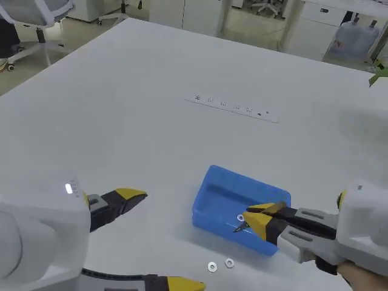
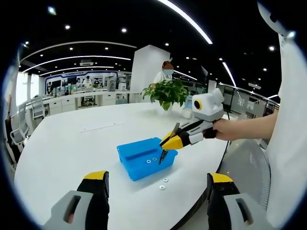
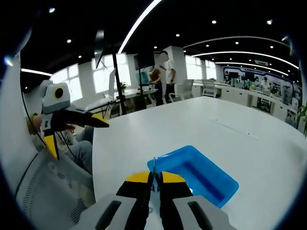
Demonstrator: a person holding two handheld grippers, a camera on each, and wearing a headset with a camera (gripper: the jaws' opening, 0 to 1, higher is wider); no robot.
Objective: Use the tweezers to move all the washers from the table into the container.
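A blue container [image 1: 225, 189] stands near the front edge of the white table, with a washer [image 1: 240, 217] in it. Two washers [image 1: 211, 267] lie on the table just in front of it, one beside the other [image 1: 229, 263]. My right gripper [image 1: 257, 219] is shut on thin tweezers [image 1: 241, 227], whose tip hangs over the container's near side. The right gripper view has the tweezers [image 3: 154, 165] between the shut jaws [image 3: 153, 178], over the container [image 3: 206, 179]. My left gripper [image 1: 163, 239] stands wide open and empty, left of the container [image 2: 139, 165] and the loose washers [image 2: 163, 184].
A flush power strip [image 1: 233, 108] runs across the middle of the table [image 1: 121, 109]. A potted plant [image 2: 165, 93] stands at one table edge, with a person [image 2: 165, 72] behind it. Office chairs [image 1: 36, 15] stand beyond the far left corner.
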